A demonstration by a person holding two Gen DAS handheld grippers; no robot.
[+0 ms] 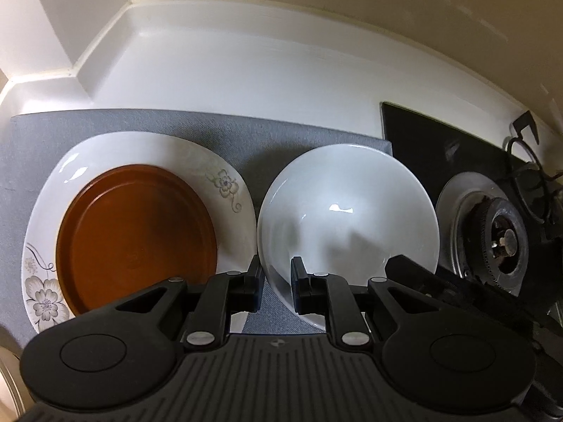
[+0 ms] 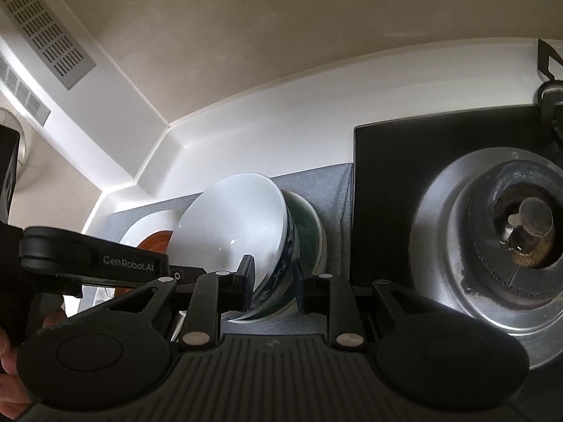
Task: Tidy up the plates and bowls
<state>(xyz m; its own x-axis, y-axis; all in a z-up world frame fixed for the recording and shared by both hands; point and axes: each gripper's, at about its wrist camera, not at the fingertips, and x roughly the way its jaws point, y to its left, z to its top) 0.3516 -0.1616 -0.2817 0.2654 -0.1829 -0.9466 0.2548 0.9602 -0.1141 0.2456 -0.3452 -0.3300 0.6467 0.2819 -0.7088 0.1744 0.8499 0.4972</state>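
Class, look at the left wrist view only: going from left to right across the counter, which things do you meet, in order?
Floral white plate carrying the brown plate → white bowl, its near rim between the left gripper's fingers → gas burner on the black stove.

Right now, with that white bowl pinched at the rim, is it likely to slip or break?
Probably slippery: the white bowl is glossy, with glare spots. It looks ceramic, so likely stiff, weighty and chippable. Nested in a tilted patterned bowl, it may slide.
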